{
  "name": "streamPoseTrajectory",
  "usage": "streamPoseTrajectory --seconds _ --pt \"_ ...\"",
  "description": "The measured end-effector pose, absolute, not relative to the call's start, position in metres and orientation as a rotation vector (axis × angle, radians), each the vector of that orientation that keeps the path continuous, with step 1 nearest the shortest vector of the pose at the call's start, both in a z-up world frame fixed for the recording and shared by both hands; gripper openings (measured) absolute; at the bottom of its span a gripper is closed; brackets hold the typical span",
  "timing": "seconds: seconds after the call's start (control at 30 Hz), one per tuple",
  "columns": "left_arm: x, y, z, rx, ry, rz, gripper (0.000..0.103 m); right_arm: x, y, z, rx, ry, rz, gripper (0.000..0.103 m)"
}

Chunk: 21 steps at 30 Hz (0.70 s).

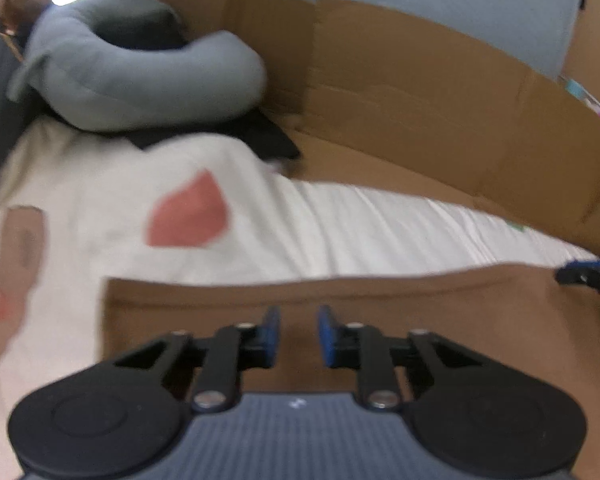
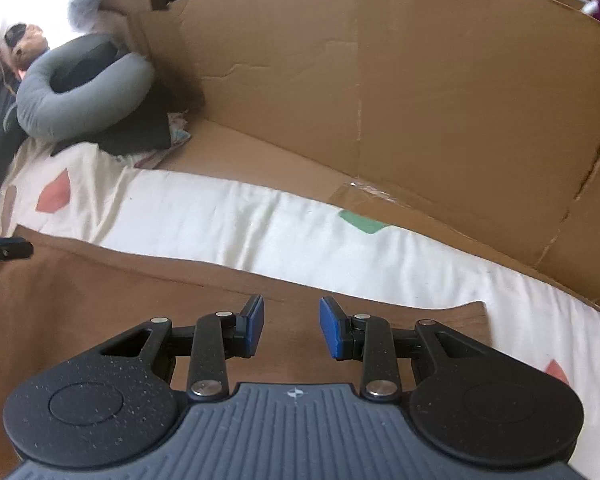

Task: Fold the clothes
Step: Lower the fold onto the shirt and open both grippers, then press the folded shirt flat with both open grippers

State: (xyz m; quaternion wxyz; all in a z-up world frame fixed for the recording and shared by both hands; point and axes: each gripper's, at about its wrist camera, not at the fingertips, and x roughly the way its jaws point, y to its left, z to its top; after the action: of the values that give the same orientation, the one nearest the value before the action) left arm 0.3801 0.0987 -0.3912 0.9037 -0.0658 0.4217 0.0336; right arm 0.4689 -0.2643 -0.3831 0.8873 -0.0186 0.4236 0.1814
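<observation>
Brown garment (image 2: 132, 280) flat on the white sheet (image 2: 236, 220), released.
My left claw (image 1: 299, 330) narrow, right claw (image 2: 291, 326) wider, both empty; a careless regrasp risks snagging sheet too.

A white patterned bedsheet (image 2: 204, 208) carries a brown garment (image 2: 100, 280), flattened cardboard (image 2: 420, 120) and a grey cushion (image 2: 80, 96)

Bedroom: patterned bedsheet (image 2: 204, 208), pillow (image 2: 84, 96)
</observation>
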Motion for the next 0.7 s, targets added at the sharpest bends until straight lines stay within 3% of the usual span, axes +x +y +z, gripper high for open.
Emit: streamPoseTrajectory --seconds 0.33,0.7 --pt "0.398 0.081 -0.413 -0.152 0.878 0.018 0.014 0.468 -0.232 -0.398 -0.016 0.908 0.465 0.029" --pt "0.41 0.082 -0.428 -0.125 0.903 0.009 0.011 0.484 -0.211 -0.421 -0.03 0.958 0.44 0.03"
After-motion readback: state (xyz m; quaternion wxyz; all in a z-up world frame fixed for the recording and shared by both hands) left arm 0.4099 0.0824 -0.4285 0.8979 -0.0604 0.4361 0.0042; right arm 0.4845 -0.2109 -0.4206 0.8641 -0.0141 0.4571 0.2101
